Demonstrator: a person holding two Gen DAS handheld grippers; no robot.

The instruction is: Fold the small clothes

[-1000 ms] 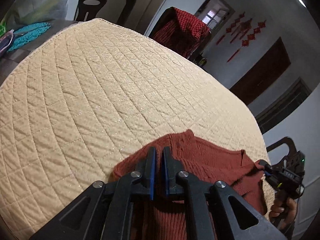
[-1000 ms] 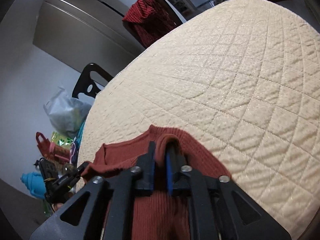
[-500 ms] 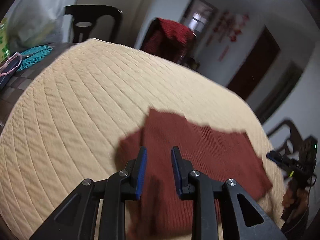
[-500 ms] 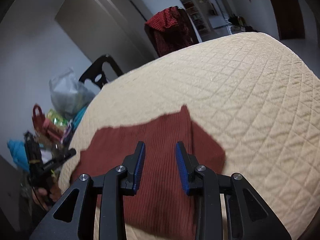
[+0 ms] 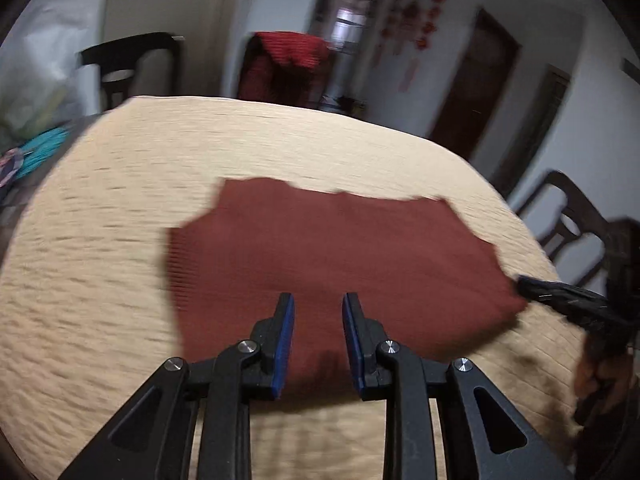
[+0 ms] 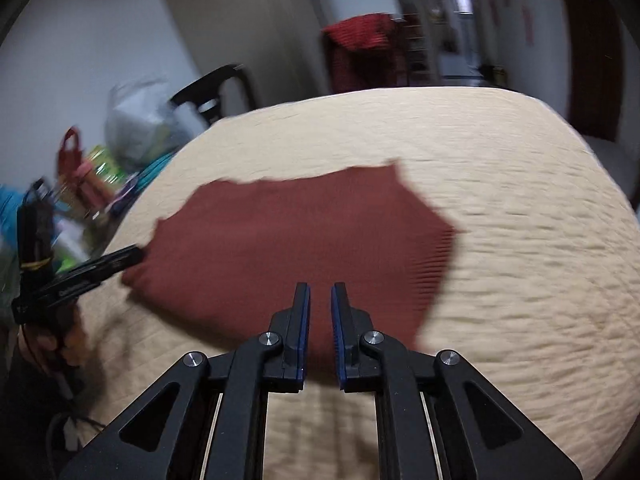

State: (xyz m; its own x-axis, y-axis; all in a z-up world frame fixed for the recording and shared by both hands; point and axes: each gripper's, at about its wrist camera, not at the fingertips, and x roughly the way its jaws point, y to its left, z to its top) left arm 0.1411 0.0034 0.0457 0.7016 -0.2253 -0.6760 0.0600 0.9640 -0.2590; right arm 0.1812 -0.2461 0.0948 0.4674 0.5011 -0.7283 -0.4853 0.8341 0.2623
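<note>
A small rust-red knitted garment point(image 5: 328, 248) lies flat and folded on the beige quilted table cover point(image 5: 100, 240); it also shows in the right wrist view point(image 6: 296, 240). My left gripper point(image 5: 318, 304) is open and empty, above the garment's near edge. My right gripper point(image 6: 320, 292) has its jaws a narrow gap apart and holds nothing, above the garment's near edge. Each gripper shows in the other's view, the right one point(image 5: 560, 300) at the garment's right corner and the left one point(image 6: 92, 268) at its left corner. Both views are motion-blurred.
Dark chairs point(image 5: 132, 68) stand around the table, one draped with a red checked cloth point(image 5: 284, 64). Another chair point(image 5: 568, 216) stands at the right. Bags and clutter point(image 6: 100, 160) sit off the table's left side. A teal mat point(image 5: 40, 148) lies at the far left.
Both grippers let go of the garment's folded edge, opened and pulled back and up. The garment now lies flat on the cover. The right gripper's jaws have narrowed since half a second ago.
</note>
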